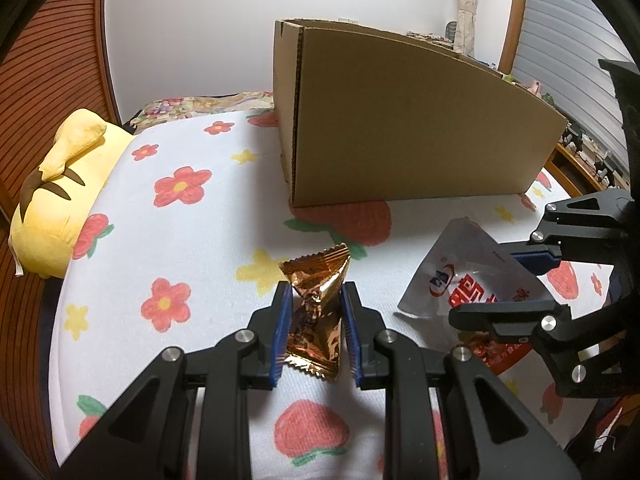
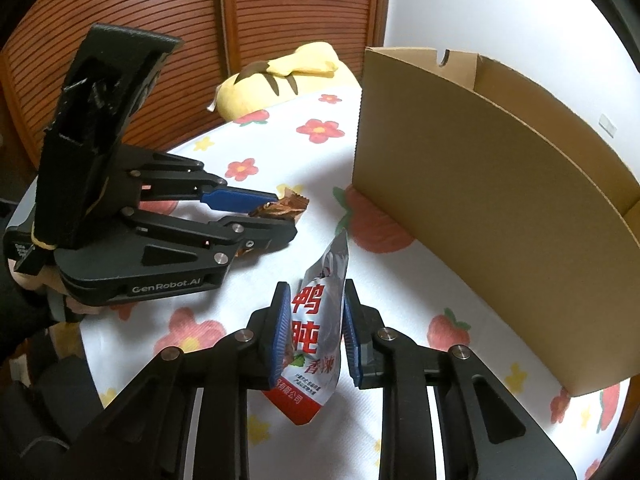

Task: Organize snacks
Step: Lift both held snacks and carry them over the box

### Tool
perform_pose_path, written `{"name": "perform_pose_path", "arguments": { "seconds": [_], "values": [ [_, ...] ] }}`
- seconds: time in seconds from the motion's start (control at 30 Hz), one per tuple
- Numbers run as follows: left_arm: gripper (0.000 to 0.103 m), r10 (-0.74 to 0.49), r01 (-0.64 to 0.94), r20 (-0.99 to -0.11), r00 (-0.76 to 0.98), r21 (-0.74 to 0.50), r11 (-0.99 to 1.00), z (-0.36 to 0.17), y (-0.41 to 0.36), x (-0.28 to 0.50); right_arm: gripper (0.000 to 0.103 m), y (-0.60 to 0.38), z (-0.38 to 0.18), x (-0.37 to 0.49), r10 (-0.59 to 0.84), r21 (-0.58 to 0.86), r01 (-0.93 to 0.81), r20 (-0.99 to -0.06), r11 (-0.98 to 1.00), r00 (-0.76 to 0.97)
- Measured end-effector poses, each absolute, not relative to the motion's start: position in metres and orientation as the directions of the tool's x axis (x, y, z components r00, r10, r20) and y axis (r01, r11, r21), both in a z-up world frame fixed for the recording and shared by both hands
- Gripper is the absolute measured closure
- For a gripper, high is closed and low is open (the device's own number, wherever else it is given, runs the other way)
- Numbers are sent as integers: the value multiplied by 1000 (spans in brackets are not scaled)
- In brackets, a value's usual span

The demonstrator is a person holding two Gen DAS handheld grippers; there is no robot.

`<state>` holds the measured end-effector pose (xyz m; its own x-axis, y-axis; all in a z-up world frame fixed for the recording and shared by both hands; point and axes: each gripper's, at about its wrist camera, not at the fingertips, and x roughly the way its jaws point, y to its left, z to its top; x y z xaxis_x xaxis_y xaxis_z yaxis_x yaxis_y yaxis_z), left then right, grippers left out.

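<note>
A copper-gold foil snack packet (image 1: 320, 276) stands upright between the blue pads of my left gripper (image 1: 316, 286), which is shut on it just above the flowered cloth. In the right wrist view that left gripper (image 2: 286, 216) sits to the left, with the foil packet (image 2: 294, 202) poking past its tips. My right gripper (image 2: 316, 286) is shut on a silver and red snack pouch (image 2: 316, 340) with red characters, held on edge. The left wrist view shows the same pouch (image 1: 452, 264) in the right gripper (image 1: 476, 280). An open cardboard box (image 1: 420, 128) stands just beyond both.
The surface is a white cloth (image 1: 180, 240) printed with flowers and strawberries. A yellow plush toy (image 1: 60, 192) lies at its far left edge. Brown slatted wooden panels (image 2: 280, 8) rise behind it. The tall wall of the box (image 2: 500, 220) stands to the right.
</note>
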<state>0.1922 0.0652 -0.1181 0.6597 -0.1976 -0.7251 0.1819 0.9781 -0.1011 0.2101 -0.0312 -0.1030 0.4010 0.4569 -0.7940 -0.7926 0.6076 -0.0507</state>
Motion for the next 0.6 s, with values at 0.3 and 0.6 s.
{"name": "perform_pose_path", "arguments": {
  "seconds": [0.3, 0.6],
  "values": [
    [80, -215, 194, -691, 690, -109, 975, -98, 63, 187, 81, -42, -84, 207, 475, -68, -778, -758, 624, 447],
    [80, -245, 239, -596, 765, -90, 967, -36, 50, 189, 81, -72, -30, 213, 517, -77, -734, -660, 675, 545]
  ]
}}
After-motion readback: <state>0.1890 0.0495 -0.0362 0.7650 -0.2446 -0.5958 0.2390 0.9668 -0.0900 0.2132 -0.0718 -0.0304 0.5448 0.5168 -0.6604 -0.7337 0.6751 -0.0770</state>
